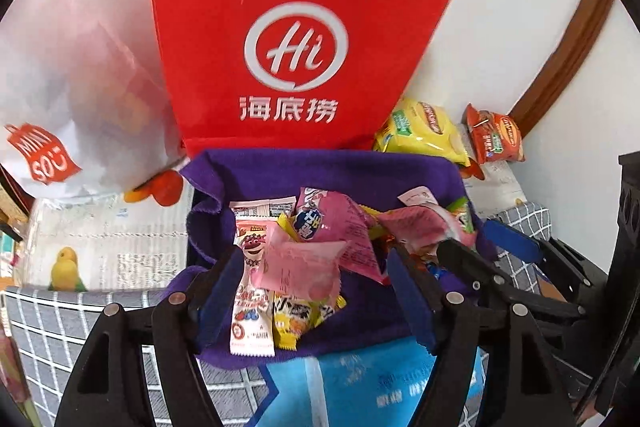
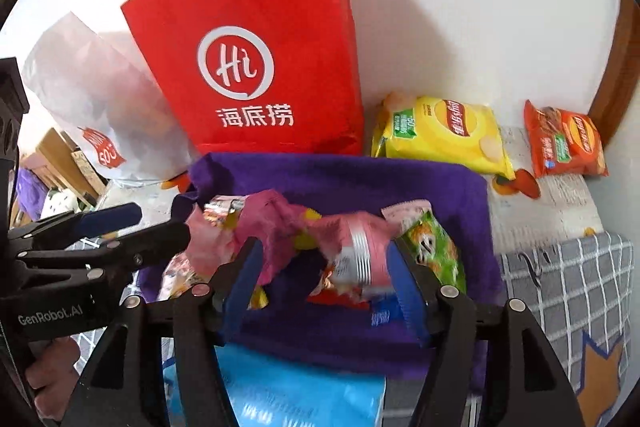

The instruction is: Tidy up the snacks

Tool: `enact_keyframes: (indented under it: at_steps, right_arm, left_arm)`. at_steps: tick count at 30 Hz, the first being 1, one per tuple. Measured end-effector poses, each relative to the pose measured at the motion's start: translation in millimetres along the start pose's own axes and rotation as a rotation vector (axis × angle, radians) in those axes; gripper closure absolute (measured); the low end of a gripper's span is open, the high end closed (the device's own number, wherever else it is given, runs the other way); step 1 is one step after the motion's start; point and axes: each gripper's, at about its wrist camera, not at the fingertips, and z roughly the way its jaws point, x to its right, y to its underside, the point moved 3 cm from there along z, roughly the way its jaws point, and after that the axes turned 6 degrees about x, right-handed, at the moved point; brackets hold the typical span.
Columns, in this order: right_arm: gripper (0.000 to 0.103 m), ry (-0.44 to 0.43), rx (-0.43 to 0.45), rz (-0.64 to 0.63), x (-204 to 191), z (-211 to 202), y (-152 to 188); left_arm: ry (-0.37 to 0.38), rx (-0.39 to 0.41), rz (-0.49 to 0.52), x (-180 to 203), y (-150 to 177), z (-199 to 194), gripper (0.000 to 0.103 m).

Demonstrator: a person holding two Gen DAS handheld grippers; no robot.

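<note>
A white wall backs a worktop under a grey checked cloth (image 1: 48, 327). In the left wrist view, the left gripper (image 1: 316, 291) hangs with jaws apart, gripping nothing, over a purple bag (image 1: 248, 171) heaped with snack packets (image 1: 320, 239) before a red paper bag (image 1: 280, 47).

In the right wrist view, the right gripper (image 2: 324, 275) also stands open above the packets; a yellow crisp bag (image 2: 444, 135) and an orange one (image 2: 568, 143) lie at the worktop's far right corner.

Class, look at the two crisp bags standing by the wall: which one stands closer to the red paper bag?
The yellow crisp bag, standing right beside the red paper bag. The orange crisp bag stands farther along, near the brown wooden trim.
</note>
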Motion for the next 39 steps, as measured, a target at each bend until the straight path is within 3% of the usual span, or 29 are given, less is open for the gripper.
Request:
enact_keyframes:
  at_steps: [2,9,16,22,24,27,30,35,39]
  right_arm:
    - [0.039,-0.007,0.009,0.021,0.4,-15.8,2.6]
    - [0.035,0.031,0.056,0.03,2.3,-89.9,24.8]
    - [0.035,0.115,0.133,0.019,7.3,-167.1,65.2]
    - [0.027,0.142,0.171,0.011,9.9,-219.7,104.6]
    - [0.025,0.134,0.169,0.027,12.8,-233.2,119.2]
    - [0.01,0.156,0.199,0.035,15.5,-248.3,136.4]
    - [0.004,0.171,0.24,0.028,16.7,-265.3,153.7]
    - [0.004,0.211,0.236,0.023,19.2,-283.7,177.6]
    - [0.004,0.193,0.246,0.035,19.2,-295.9,190.7]
  left_arm:
    - [0.01,0.021,-0.001,4.0,2.5,-15.6,0.025]
    - [0.006,0.056,-0.023,9.8,36.4,-74.5,0.025]
    - [-0.035,0.137,-0.031,18.7,80.0,-143.1,0.019]
    - [-0.088,0.229,-0.001,33.2,116.6,-195.0,0.015]
    - [-0.095,0.246,0.011,39.7,127.5,-205.8,0.014]
    - [-0.095,0.272,0.03,50.8,147.2,-221.8,0.012]
    - [-0.091,0.287,0.044,60.8,163.2,-232.7,0.011]
    - [-0.105,0.314,0.053,73.3,188.2,-246.6,0.011]
    - [-0.099,0.32,0.061,79.7,203.0,-253.7,0.011]
